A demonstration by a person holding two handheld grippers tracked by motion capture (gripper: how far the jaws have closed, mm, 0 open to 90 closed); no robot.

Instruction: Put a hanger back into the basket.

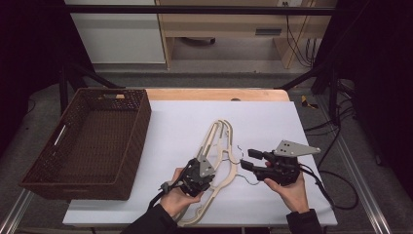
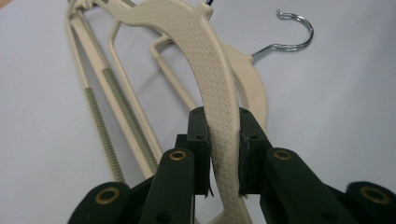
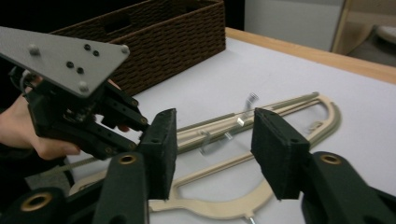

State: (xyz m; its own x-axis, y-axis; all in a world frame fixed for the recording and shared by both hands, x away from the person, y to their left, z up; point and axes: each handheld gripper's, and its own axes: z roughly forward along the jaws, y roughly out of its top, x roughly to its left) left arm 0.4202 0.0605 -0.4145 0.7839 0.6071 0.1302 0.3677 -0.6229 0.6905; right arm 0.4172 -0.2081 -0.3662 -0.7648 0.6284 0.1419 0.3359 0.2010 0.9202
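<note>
White sheet covers the desk [image 1: 272,122]; dark brown woven wicker basket [image 1: 87,141] stands at its left, nothing visible inside. Two beige plastic clothes hangers with wire hooks [image 1: 219,146] lie stacked mid-desk, long axis running from the near edge away and slightly right, hooks toward the right. Left hand-held gripper [image 2: 223,154] is clamped on the upper hanger's textured arm. Right hand-held gripper [image 3: 212,149] hovers wide, holding nothing. Judgement: early stage; no hanger in the basket yet.
</note>
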